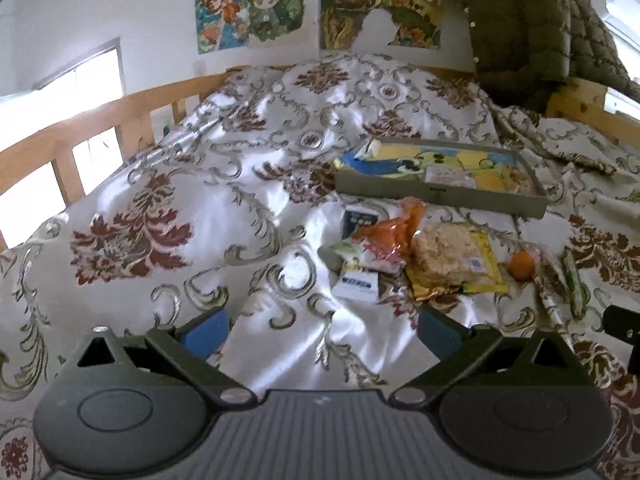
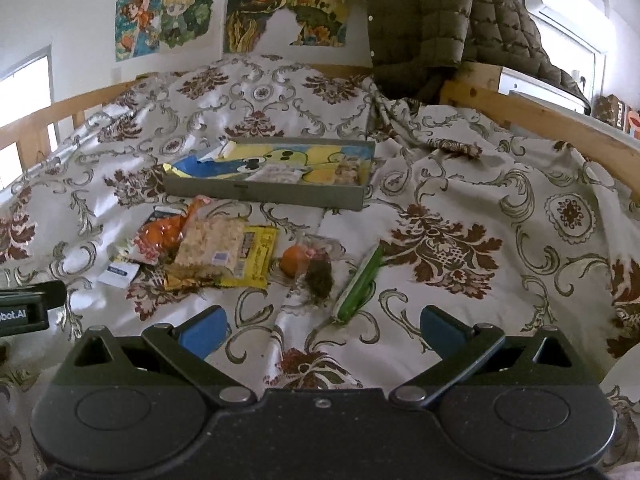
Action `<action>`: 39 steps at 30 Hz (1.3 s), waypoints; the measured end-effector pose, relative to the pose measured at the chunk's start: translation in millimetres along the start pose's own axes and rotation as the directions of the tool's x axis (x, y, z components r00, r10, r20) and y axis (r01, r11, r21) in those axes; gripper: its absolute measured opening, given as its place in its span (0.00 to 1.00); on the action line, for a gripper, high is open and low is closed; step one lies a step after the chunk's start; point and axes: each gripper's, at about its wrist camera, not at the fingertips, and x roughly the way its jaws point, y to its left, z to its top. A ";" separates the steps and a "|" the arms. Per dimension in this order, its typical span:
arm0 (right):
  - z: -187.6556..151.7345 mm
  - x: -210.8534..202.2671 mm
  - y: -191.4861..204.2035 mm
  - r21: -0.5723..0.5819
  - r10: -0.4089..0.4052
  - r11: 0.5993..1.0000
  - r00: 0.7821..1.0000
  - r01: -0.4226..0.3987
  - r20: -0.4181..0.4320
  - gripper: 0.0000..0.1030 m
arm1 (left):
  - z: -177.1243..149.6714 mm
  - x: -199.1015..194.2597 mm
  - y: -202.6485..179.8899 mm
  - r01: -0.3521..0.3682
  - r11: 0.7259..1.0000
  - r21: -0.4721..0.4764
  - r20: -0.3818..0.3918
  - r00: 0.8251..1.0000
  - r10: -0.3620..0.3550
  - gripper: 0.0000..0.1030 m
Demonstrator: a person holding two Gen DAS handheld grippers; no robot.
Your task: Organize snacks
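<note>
While nothing sits between either pair of jaws, looks like the very start of the sort: reach-and-pick not yet begun. Left gripper (image 1: 322,334) hovering over the bedspread (image 1: 168,184), jaws spread wide, blue pads (image 1: 206,334) bare. Right gripper (image 2: 322,332) the same, jaws wide apart and empty above the cloth.

Ahead, at twelve o'clock from the right gripper, grey tray (image 2: 264,196) resting on the bed with a few packets already lying flat inside on a cartoon liner. Between tray and grippers, loose snacks strewn in a row: big puffed-rice packet (image 2: 212,246) on yellow wrapping, roughly eleven o'clock from the right gripper; orange bag (image 2: 166,232) touching its left edge; small white-and-blue sachet (image 2: 118,272) at ten o'clock, near the left gripper's housing; round orange fruit (image 2: 292,261) at about twelve, just beside a dark brown clump in clear wrap (image 2: 320,278); long green stick pack (image 2: 358,284) lying slantwise at one o'clock, nearest the right jaws.

Judging the next move: dropping onto the green stick pack with the right gripper, jaws turned across its narrow width, since along its length no closing would catch it. From the left, white box (image 1: 356,284) sitting closest at one o'clock. Soft, rumpled quilt underneath, so probably a gentle press into the fabric before closing, then lift and carry toward the tray. Slippery film wrappers likely to slide out if pinched at an edge.
</note>
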 end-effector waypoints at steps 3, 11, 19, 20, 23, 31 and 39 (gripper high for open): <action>2.1 3.1 -2.6 0.022 0.009 1.000 1.000 -0.009 -0.005 0.99 | 5.3 -1.1 -5.2 0.015 1.000 0.006 0.030 0.999 -0.015 1.00; 12.5 13.9 -11.1 0.053 0.032 0.998 0.999 -0.032 0.006 0.99 | 20.8 7.3 -20.6 0.042 0.999 -0.002 0.051 0.998 -0.042 1.00; 27.0 32.2 -25.9 0.051 0.040 0.998 0.999 -0.040 0.010 0.99 | 34.7 23.8 -29.5 0.087 0.994 -0.068 0.067 0.994 -0.083 1.00; 29.5 35.4 -29.2 0.047 0.037 0.998 0.999 -0.038 0.016 0.99 | 36.4 27.0 -32.0 0.088 0.994 -0.066 0.064 0.994 -0.084 1.00; 37.4 46.2 -38.6 0.025 0.029 0.999 0.999 -0.030 0.031 0.99 | 40.7 36.8 -41.7 0.092 0.995 -0.032 0.051 0.995 -0.090 1.00; 49.9 80.4 -67.2 -0.044 0.013 0.999 0.999 -0.011 0.051 0.99 | 50.5 63.4 -67.0 0.175 0.984 0.016 0.020 0.984 -0.176 1.00; 47.7 116.0 -79.9 -0.047 0.055 0.997 0.998 -0.056 -0.015 0.99 | 55.0 99.6 -99.1 0.316 0.945 0.086 -0.066 0.948 -0.311 1.00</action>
